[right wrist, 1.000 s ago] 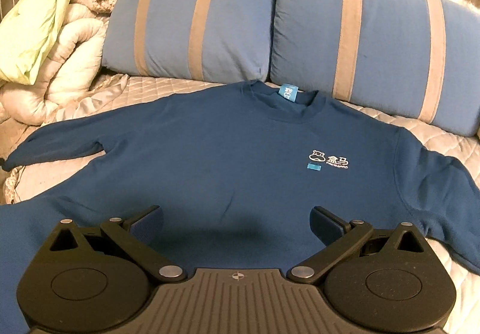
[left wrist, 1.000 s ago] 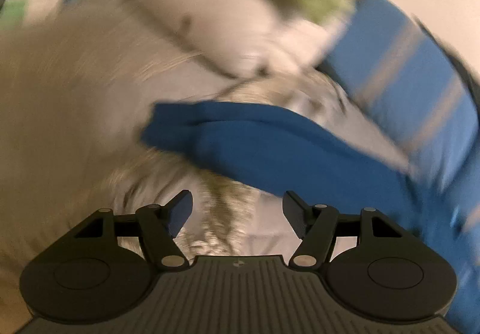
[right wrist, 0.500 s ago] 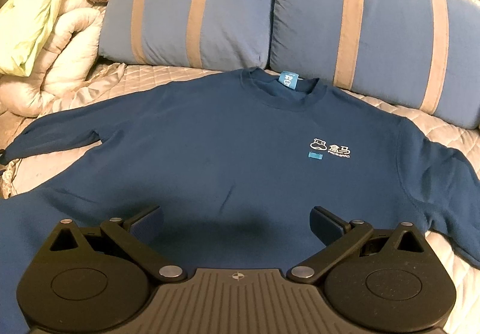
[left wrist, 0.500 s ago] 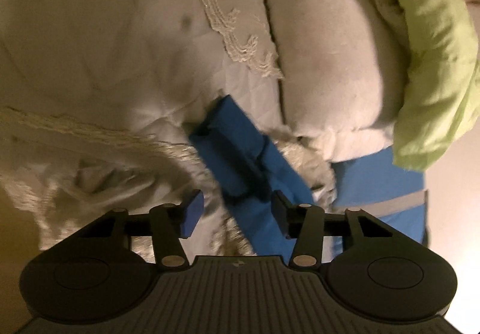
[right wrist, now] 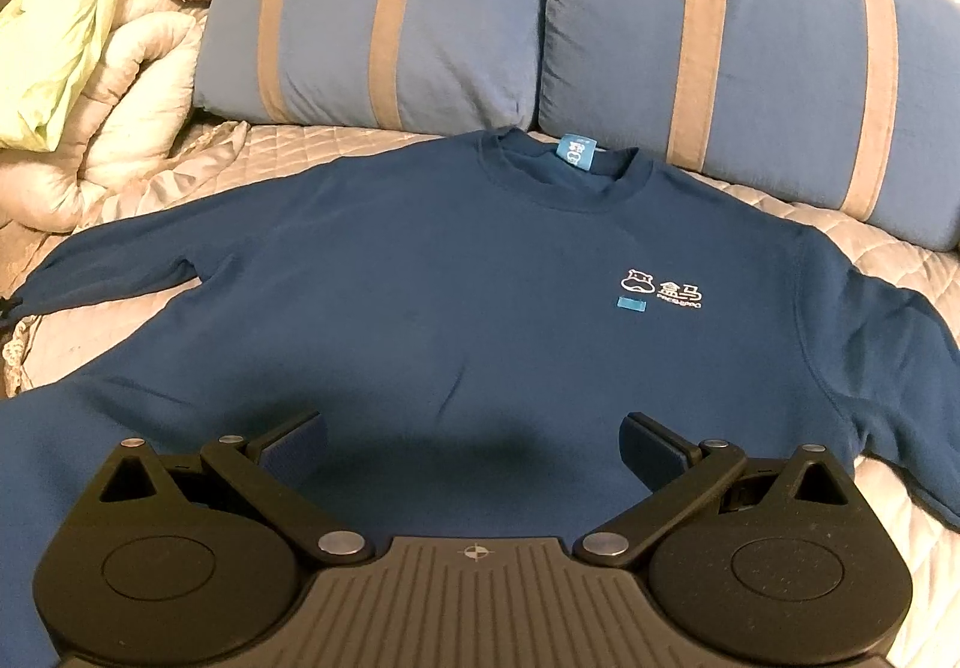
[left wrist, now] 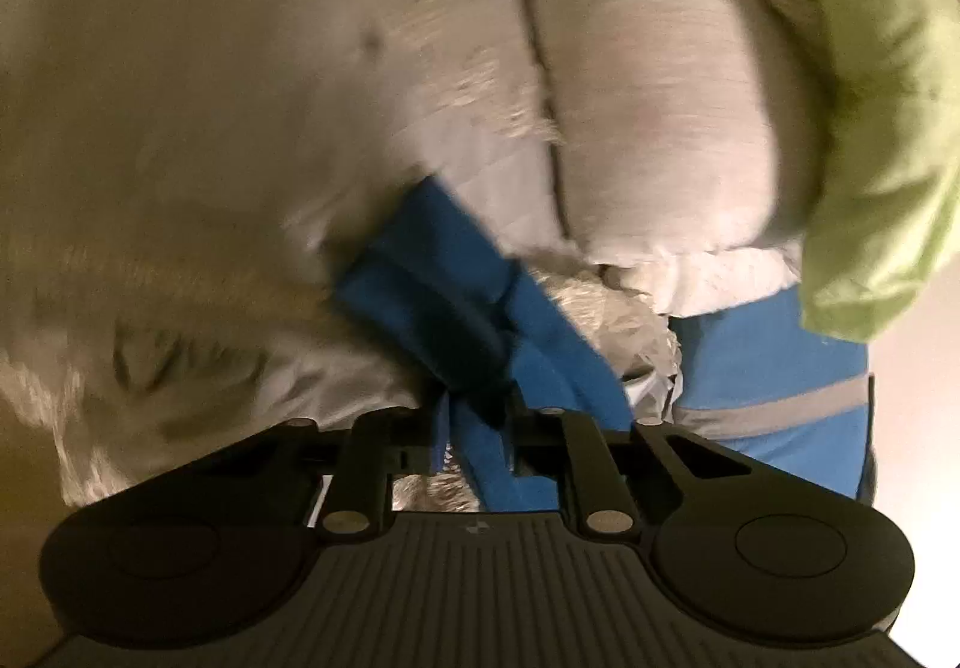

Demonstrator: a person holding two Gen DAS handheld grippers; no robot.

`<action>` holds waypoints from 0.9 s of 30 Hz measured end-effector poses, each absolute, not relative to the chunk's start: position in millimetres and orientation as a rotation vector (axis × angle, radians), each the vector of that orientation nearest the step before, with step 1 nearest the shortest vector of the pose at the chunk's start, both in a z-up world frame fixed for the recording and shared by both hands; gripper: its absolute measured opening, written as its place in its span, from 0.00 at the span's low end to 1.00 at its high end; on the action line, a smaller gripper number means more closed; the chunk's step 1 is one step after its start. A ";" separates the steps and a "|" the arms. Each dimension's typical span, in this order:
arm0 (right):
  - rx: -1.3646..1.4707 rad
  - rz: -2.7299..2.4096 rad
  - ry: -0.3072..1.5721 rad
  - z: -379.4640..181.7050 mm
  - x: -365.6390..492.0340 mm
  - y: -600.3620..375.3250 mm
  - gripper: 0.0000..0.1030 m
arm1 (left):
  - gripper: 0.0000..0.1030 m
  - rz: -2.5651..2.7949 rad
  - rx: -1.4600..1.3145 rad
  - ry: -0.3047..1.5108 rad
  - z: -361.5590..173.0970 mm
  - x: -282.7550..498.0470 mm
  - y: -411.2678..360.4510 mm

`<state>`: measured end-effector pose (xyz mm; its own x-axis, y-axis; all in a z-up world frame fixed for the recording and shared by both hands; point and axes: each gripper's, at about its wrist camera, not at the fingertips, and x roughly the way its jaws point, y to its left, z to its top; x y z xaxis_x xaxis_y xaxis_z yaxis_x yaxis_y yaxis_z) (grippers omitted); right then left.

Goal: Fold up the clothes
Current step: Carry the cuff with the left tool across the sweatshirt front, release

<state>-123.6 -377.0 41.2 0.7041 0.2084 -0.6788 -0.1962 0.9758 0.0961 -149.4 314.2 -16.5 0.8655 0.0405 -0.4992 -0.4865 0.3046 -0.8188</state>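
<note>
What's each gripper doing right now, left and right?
Left gripper: jaws just closed, pinching the blue sleeve cuff.
Right gripper: open, empty, above the sweatshirt.

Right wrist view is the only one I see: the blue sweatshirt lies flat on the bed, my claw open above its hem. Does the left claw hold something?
Observer: Yes. The left claw has just been closing and now pinches the sweatshirt's sleeve between its pads.
Operator: Which part of the sleeve?
Observer: Close to its end; the cuff sticks out just beyond the fingertips.
Operator: Is the cuff free of the bedding?
Observer: The picture is blurred, but the cuff seems to reach the foot of the rolled white duvet.
</note>
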 end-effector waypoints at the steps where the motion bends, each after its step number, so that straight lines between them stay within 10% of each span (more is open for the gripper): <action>1: 0.021 0.225 0.758 40.8 -123.1 -377.6 1.00 | 0.13 0.359 -1.176 0.426 -6.6 -146.7 314.5; 27: 0.091 0.243 0.757 38.8 -121.9 -386.5 1.00 | 0.12 0.306 -0.254 0.488 135.2 -59.5 195.0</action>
